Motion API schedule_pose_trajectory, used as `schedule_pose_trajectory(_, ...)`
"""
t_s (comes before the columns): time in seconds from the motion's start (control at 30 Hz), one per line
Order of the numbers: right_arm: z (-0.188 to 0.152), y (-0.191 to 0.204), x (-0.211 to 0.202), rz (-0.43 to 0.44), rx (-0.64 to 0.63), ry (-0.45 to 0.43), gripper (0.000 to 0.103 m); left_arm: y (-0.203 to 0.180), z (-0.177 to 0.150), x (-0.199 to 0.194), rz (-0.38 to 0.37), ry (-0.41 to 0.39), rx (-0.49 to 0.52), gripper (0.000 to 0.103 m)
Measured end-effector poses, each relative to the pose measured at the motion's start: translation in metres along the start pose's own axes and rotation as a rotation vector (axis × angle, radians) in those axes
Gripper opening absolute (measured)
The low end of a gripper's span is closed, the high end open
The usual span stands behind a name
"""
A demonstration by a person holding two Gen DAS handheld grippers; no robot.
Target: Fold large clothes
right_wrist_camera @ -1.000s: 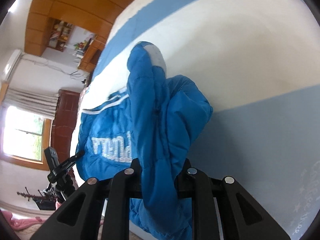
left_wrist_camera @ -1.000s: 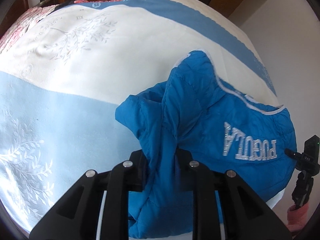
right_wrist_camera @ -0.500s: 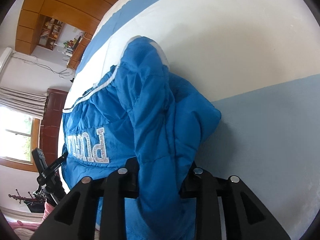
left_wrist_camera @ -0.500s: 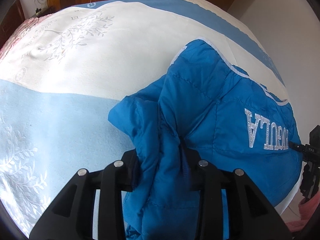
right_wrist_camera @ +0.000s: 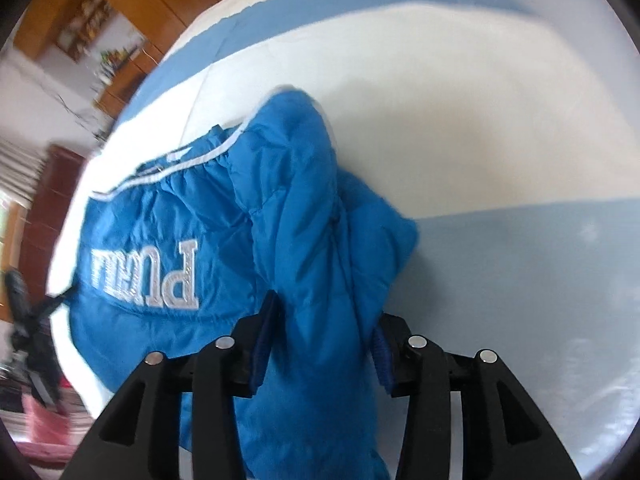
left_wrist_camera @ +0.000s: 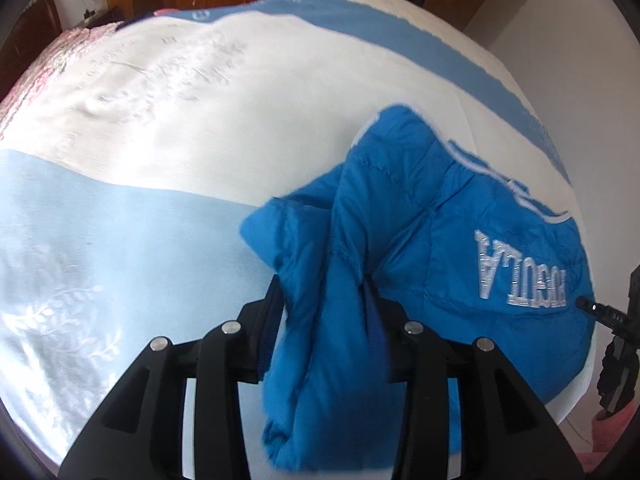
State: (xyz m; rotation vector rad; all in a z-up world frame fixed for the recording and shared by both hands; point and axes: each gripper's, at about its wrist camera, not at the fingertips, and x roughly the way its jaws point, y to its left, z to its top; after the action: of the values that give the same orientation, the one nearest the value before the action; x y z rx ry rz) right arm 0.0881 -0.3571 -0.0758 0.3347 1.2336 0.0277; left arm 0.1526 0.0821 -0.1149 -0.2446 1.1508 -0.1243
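A bright blue puffer jacket (left_wrist_camera: 460,232) with silver lettering and white piping lies bunched near the edge of the bed. My left gripper (left_wrist_camera: 328,320) is shut on a fold of it and lifts that fold off the cover. In the right wrist view the same jacket (right_wrist_camera: 168,216) hangs across the middle. My right gripper (right_wrist_camera: 324,328) is shut on another thick fold of it, held above the bed. The fabric hides the fingertips of both grippers.
The bed cover (left_wrist_camera: 168,128) has white and light blue bands with leaf embroidery. A pink quilt (left_wrist_camera: 76,40) lies at its far left. A black tripod (left_wrist_camera: 616,344) stands beside the bed, also in the right wrist view (right_wrist_camera: 24,312). Wooden cabinets (right_wrist_camera: 80,8) line the wall.
Both grippers keep their hold on the jacket. The jacket has shifted towards the bed edge and both views have swung, with motion blur now.
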Motion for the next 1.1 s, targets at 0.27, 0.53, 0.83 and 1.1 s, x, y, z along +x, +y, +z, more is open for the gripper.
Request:
schedule_pose_trajectory(0.27,-0.023,0.064,-0.065,-0.157,-0.232,-0.197,0.043,-0.034,-0.014,-0.054,0.086,-0.087,0.093,0.038)
schedule_pose_trajectory(0.53,-0.048,0.098,-0.041,-0.074,-0.247,-0.132,0.029,-0.085,-0.032,-0.044,0.09,-0.09,0.149,0.038)
schedule_pose_trajectory(0.83,-0.055,0.087,-0.021,-0.096,-0.164,-0.099,0.024,-0.098,-0.041,-0.026,0.108,-0.059,0.185,0.038)
schedule_pose_trajectory(1.1,-0.058,0.075,0.003,-0.09,-0.127,-0.059,0.023,-0.097,-0.048,-0.009,0.12,-0.013,0.192,0.038)
